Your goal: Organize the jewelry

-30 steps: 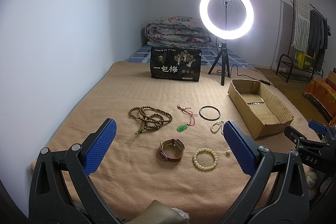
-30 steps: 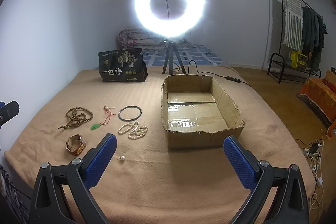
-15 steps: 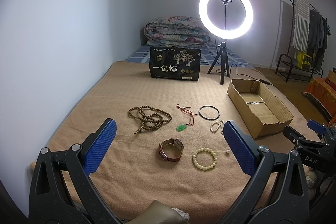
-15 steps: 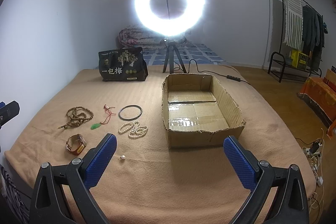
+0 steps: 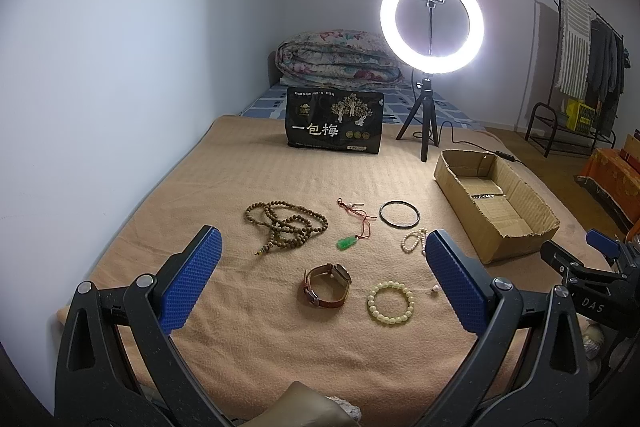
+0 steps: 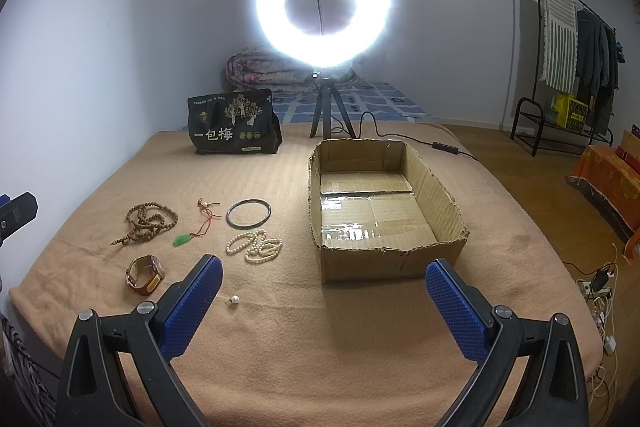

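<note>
Jewelry lies on a tan blanket (image 5: 248,179): brown wooden beads (image 5: 285,223), a green pendant on red cord (image 5: 349,241), a black bangle (image 5: 399,214), a pearl strand (image 6: 256,246), a brown-strap watch (image 5: 326,285), a pale bead bracelet (image 5: 390,303) and a loose pearl earring (image 6: 233,301). An open cardboard box (image 6: 436,199) stands to their right with nothing in it. My left gripper (image 5: 320,283) is open and empty, held above the watch. My right gripper (image 6: 322,301) is open and empty, in front of the box.
A black printed bag (image 5: 335,119) and a lit ring light on a tripod (image 5: 431,27) stand at the back. A folded quilt (image 5: 340,59) lies behind them. A clothes rack (image 6: 576,59) and floor cables (image 6: 600,291) are on the right.
The left wrist view has shifted slightly; the jewelry sits a little lower and leftward in it. Both grippers stay open. Nothing on the blanket has moved.
</note>
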Demonstrator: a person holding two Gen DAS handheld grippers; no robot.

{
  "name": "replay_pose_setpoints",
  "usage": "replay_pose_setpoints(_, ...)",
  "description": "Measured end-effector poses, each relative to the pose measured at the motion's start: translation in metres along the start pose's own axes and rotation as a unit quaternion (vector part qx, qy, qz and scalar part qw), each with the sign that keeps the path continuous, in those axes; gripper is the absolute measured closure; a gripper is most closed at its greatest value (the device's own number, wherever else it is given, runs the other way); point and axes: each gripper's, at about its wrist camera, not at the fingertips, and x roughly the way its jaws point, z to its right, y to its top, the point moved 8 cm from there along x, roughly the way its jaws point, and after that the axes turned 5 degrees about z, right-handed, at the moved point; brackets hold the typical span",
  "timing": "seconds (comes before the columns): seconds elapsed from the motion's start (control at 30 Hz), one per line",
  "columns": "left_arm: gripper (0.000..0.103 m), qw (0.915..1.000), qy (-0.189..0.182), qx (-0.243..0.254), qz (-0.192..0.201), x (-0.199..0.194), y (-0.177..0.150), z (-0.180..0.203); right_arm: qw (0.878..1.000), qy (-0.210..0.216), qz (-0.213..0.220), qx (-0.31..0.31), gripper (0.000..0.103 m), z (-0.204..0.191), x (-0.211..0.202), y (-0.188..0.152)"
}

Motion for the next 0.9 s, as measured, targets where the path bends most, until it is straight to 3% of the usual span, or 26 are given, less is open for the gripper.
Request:
replay_pose_setpoints(0.17,0.000,1.0000,0.003,0.001,-0.003,-0.001,0.005,0.004,1.000,0.000,0.000,0.000,0.000,0.000,0.000,0.000)
replay_pose_setpoints(0.57,0.000,0.9990,0.027,-0.002,-0.035,0.017,-0.013,-0.041,1.000,0.014,-0.028,-0.002,0.000,-0.001,0.013,-0.007)
replay_pose_setpoints(0.9,0.000,0.9970,0.017,-0.010,-0.075,0.054,-0.010,-0.066,0.998,0.038,-0.011,-0.045,0.000,-0.023,0.038,0.026)
